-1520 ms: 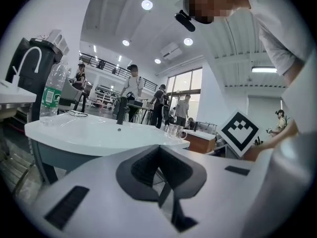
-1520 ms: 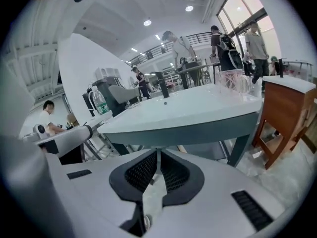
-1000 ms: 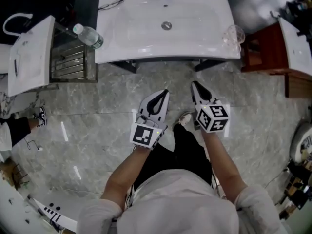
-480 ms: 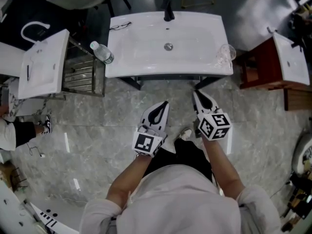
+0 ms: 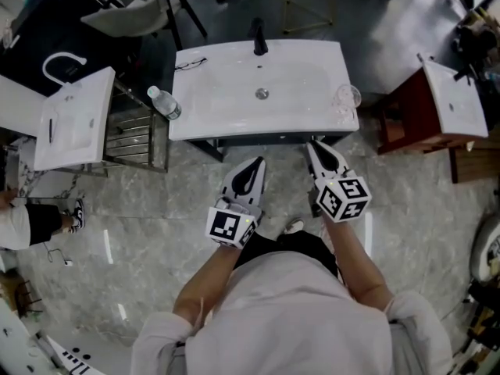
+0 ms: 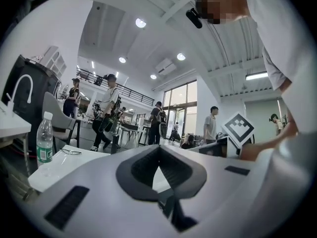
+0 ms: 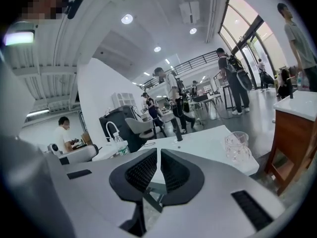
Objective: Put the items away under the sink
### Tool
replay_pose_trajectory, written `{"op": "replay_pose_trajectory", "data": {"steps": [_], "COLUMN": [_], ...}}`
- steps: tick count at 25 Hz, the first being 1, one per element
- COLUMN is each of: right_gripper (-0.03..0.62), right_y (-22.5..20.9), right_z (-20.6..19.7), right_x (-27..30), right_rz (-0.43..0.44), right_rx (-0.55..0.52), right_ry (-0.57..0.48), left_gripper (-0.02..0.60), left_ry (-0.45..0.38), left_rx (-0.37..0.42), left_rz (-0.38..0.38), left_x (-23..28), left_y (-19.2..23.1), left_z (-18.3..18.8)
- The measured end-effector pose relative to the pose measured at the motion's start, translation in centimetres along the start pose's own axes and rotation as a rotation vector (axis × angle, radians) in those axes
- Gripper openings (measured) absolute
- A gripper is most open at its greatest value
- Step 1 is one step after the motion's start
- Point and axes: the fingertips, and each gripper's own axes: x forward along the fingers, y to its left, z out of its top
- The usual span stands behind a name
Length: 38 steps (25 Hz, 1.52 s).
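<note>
Left tool (image 5: 258, 162) and right tool (image 5: 311, 142) have drawn nearer the sink (image 5: 226, 112).
Both tools' jaws are together, empty; bottle (image 5: 164, 103) upper left, glass (image 5: 346, 98) upper right.

The left gripper (image 6: 158, 150) has its jaws closed tip to tip, with nothing between them. Beyond it lies the white sink (image 6: 81, 163) with a pair of glasses (image 6: 71, 151) on it. A clear water bottle (image 6: 44, 144) stands upright at its left edge. A marker cube (image 6: 239, 128) shows at the right. People stand in the bright hall behind.
</note>
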Motion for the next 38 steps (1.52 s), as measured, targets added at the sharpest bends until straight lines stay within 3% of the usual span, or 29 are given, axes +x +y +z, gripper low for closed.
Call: {"op": "replay_pose_trajectory", "data": {"steps": [12, 17, 26, 38], "right_gripper": [0.048, 0.048, 0.048, 0.048], "right_y": [3.9, 6.8, 5.6, 4.1], "right_z": [5.4, 7.4, 7.2, 5.6], "right_x": [0.0, 0.0, -1.0, -2.4], "right_rz": [0.116, 0.151, 0.107, 0.039], "right_rx": [-0.116, -0.178, -0.184, -0.168], "right_ry": [-0.087, -0.136, -0.124, -0.105], "left_gripper": [0.003, 0.003, 0.003, 0.003], "left_ry": [-0.092, -0.117, -0.118, -0.080], "left_rx": [0.082, 0.077, 0.080, 0.064], "left_rz": [0.009, 0.009, 0.020, 0.033], "left_x": [-0.4, -0.9, -1.3, -2.2], "left_y": [0.9, 1.3, 2.1, 2.8], "left_z": [5.6, 6.9, 7.6, 6.0]}}
